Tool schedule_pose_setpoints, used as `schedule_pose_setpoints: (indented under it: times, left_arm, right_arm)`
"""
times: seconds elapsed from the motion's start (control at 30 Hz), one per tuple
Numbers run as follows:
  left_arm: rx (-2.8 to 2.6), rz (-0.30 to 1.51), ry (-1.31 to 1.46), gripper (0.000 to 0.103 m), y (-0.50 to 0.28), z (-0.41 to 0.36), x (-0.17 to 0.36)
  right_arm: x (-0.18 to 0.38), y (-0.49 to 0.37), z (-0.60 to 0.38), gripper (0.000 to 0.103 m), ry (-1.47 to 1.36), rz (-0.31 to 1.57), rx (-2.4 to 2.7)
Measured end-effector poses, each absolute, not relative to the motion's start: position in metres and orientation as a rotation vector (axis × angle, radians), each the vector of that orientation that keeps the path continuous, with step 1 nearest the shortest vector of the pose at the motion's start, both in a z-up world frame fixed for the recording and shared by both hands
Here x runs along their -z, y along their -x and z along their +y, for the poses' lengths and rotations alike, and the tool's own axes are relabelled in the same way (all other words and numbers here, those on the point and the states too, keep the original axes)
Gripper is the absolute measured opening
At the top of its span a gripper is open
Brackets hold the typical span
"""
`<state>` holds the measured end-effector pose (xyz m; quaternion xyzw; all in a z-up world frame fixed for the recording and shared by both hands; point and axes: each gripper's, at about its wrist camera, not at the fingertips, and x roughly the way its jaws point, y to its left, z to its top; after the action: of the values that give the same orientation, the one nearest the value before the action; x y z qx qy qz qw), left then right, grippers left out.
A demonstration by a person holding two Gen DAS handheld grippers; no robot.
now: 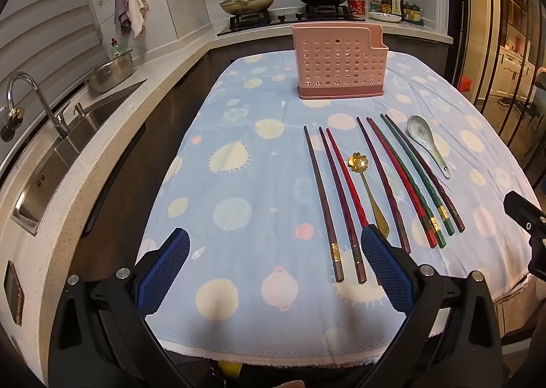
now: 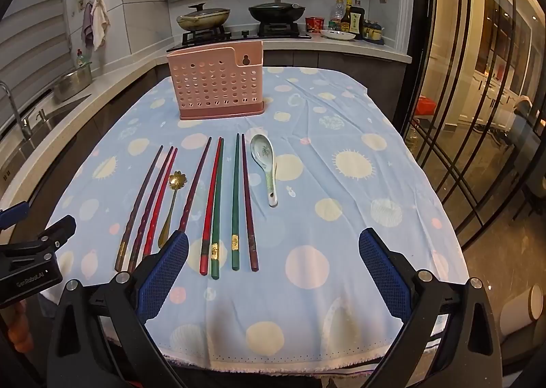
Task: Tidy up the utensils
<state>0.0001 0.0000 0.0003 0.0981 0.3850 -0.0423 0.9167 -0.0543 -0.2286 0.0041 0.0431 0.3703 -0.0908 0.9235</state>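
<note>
A pink perforated utensil holder (image 1: 338, 65) (image 2: 218, 84) stands upright at the far middle of the table. In front of it lie several chopsticks (image 1: 341, 196) (image 2: 215, 203) in dark brown, red and green, side by side. A gold flower-shaped spoon (image 1: 367, 186) (image 2: 172, 203) lies among them. A white ceramic soup spoon (image 1: 428, 143) (image 2: 266, 166) lies at their right. My left gripper (image 1: 274, 243) is open and empty above the table's near edge, left of the chopsticks' handles. My right gripper (image 2: 273, 244) is open and empty above the near edge, over the right chopsticks' handles.
The table carries a blue cloth with dots (image 1: 239, 155) (image 2: 341, 183). A counter with a sink and tap (image 1: 41, 111) runs along the left. A stove with two pans (image 2: 239, 17) and bottles stands behind. A glass partition (image 2: 477, 97) is at the right.
</note>
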Motion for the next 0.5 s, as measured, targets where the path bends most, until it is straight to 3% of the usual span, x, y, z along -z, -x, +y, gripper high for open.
schedule_pose_setpoints:
  times: [0.5]
  left_arm:
    - [0.089, 0.789, -0.204, 0.096, 0.0003, -0.0003, -0.0007]
  right_arm:
    - [-0.004, 0.0552, -0.2289, 0.096, -0.089, 0.758, 0.185]
